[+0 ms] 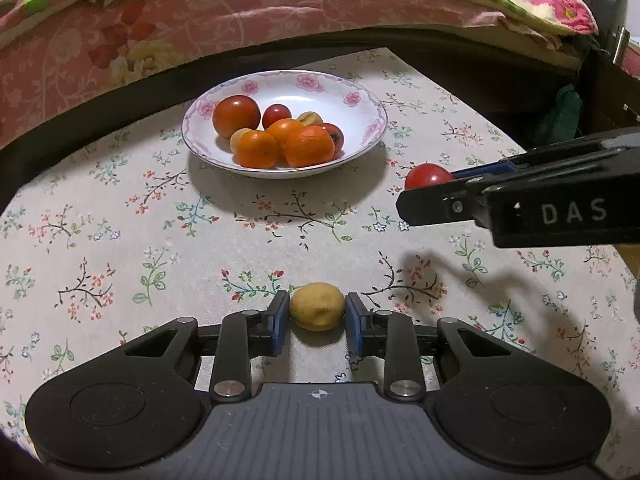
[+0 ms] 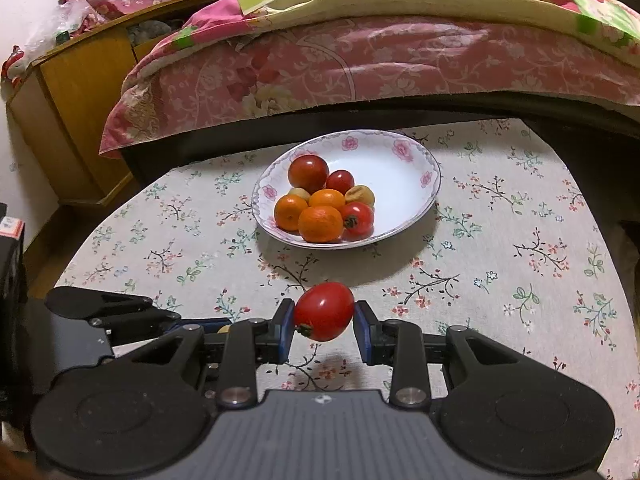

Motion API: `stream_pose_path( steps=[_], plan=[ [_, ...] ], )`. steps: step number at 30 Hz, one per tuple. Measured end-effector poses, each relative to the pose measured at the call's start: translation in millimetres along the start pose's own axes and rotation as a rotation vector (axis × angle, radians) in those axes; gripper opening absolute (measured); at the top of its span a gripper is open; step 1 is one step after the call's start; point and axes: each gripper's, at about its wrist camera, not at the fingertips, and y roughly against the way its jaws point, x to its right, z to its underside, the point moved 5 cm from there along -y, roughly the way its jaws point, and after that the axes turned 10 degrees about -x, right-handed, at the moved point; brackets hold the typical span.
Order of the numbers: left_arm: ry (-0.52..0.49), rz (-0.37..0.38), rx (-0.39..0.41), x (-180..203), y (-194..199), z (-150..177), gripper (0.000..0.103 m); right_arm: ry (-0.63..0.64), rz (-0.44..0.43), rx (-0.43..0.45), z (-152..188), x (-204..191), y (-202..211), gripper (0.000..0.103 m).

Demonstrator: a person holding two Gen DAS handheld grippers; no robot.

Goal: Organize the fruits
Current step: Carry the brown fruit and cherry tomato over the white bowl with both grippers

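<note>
I am clamping my left gripper (image 1: pixel 317 312) on a yellow fruit (image 1: pixel 316 306) resting on the tablecloth (image 1: pixel 120 240) nearer me than the plate (image 1: pixel 362 120), while my right gripper (image 2: pixel 323 325) is holding a red tomato (image 2: pixel 324 311) lifted, also short of the plate.

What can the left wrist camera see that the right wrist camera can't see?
Only the left wrist view shows the whole small yellow fruit sitting on the tablecloth between the left gripper pads, and the right gripper from the side.

Only the right wrist view shows the wooden cabinet beside the bed, and the red tomato close up, lifted off the cloth and clamped in the right gripper; the yellow fruit is barely a sliver there.

Both show the flowered plate of fruit and the pink bedspread.
</note>
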Motion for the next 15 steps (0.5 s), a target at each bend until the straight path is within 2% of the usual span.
stream_pose_path(
  steps=[8, 15],
  plan=[
    [0.011, 0.001, 0.039, -2.5, 12.7, -11.7, 0.037, -0.003, -0.004, 0.014, -5.7, -0.2, 1.3, 0.03],
    [0.043, -0.016, 0.102, -14.7, 23.1, -43.1, 0.037, 0.004, 0.001, 0.048, -25.1, 1.1, 3.8, 0.03]
  ],
)
